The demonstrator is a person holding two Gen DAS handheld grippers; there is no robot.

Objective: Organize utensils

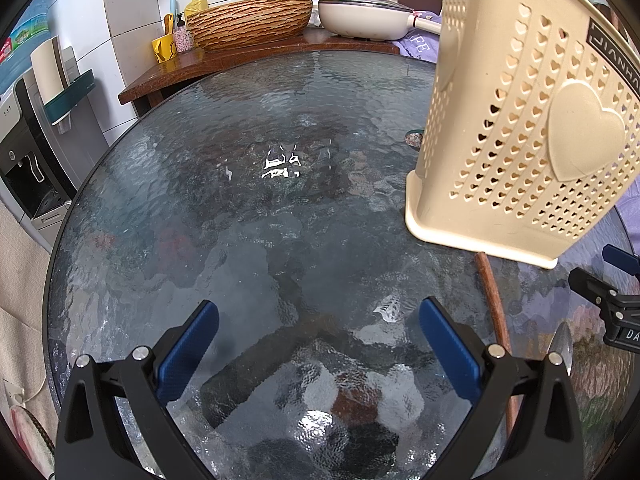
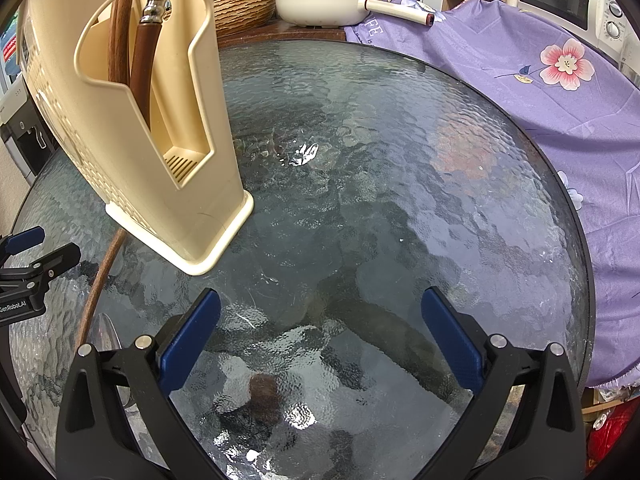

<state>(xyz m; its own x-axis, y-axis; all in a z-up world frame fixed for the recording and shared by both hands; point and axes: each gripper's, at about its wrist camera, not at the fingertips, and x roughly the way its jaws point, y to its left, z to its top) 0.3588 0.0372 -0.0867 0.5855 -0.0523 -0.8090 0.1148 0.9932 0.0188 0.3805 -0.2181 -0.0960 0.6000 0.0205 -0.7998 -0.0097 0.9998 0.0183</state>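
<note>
I see both claws, left claw (image 1: 319, 340) and right claw (image 2: 320, 330), spread above the bench (image 2: 400, 200); the utensil holder (image 2: 160, 140) holds 2 brown handles (image 2: 141, 76).

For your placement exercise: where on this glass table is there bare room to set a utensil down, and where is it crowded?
Bare glass table runs from the holder to the purple cloth, and in front of the right gripper. In the left view, glass left of the holder is bare too. Crowded: near the holder's base, where a wooden-handled utensil lies by the left gripper.
</note>
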